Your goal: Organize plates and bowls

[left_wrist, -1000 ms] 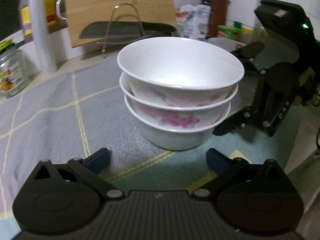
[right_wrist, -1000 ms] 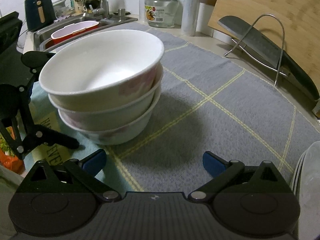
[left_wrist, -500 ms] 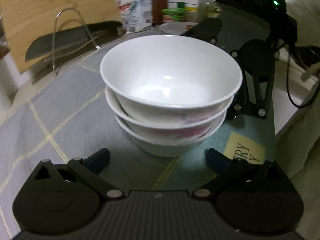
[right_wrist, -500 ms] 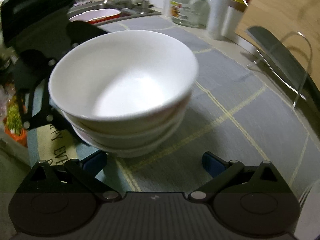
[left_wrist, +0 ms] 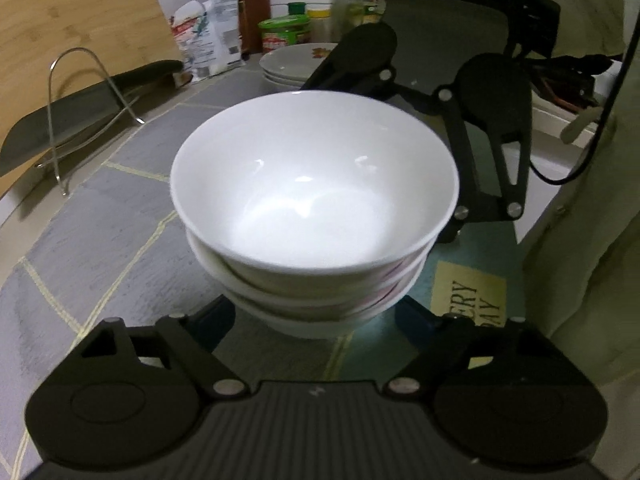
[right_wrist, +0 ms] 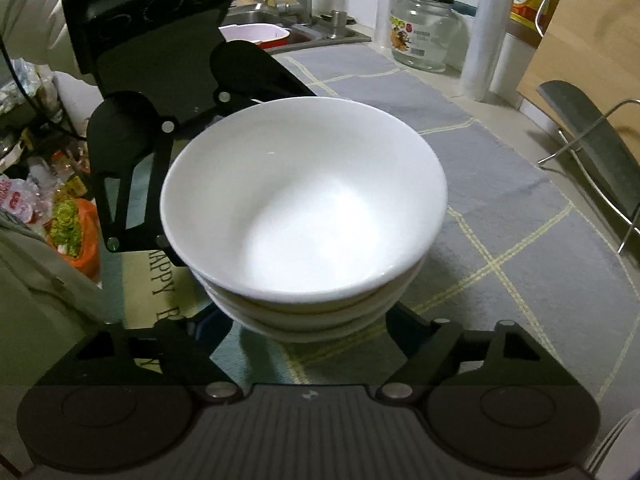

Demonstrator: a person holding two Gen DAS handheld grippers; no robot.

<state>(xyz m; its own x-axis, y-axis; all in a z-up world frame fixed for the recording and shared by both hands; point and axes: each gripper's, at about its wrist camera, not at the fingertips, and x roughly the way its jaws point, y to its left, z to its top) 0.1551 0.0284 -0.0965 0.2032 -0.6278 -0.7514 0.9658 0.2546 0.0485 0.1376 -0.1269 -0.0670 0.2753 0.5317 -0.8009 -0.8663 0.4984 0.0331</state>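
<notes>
Both grippers have closed in on the stack of bowls (left_wrist: 316, 216) since a second ago, one from each side. It sits on the grey mat (left_wrist: 120, 208) near the counter's front edge. The left gripper (left_wrist: 316, 320) and the right gripper (right_wrist: 308, 320) each have their jaws spread wide around the lowest bowl, gripping nothing; whether the pads touch is unclear. An uneven squeeze or lift could tip the nested bowls apart. Open mat lies at 9 o'clock in the left view; the plates (left_wrist: 292, 62) sit at 12, the counter drop-off at 3.
</notes>
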